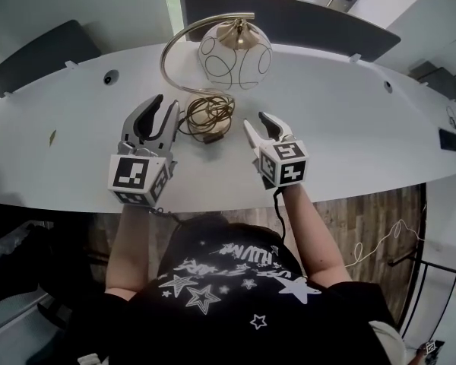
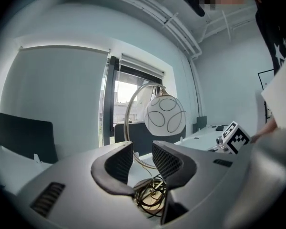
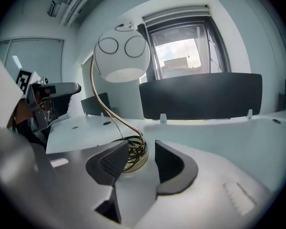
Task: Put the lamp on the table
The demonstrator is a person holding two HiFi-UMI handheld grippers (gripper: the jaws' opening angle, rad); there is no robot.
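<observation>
Lamp [image 1: 234,55] is upright on the table [image 1: 349,128], so placement looks done.

Left gripper [image 1: 163,106]: jaws spread, nothing between the pads. In its own view the base [image 1: 207,122] and the cord [image 1: 205,109] wound on it sit just past the tips, low in the gap. The stem [image 1: 166,58] rises behind the gap and isn't touched.

Right gripper [image 1: 256,122]: jaws spread wide and empty. The base is just ahead of the tips, slightly toward the left jaw, with clear table in between. The lamp stands ahead of both grippers, between them.

Handling, my read:
- Globe [image 3: 122,54] looks like frosted glass: fragile, smooth and too wide for the pads. Don't grip or knock it.
- It hangs off the end of the arched stem, so the lamp is top-heavy on that side and will want to swing or tip if lifted off-centre.
- Stem is thin polished metal, stiff with probably some spring, and slippery. A single pinch high up would let it rotate in the pads.
- Base is likely where the weight is. The cord on it is loose and soft, so it gives no grip and can snag a jaw tip.

Grip points if it needs a nudge: one set of jaws low on the stem, just above the base. The other goes higher on the arc to stop rotation. Keep the tips out of the cord.
</observation>
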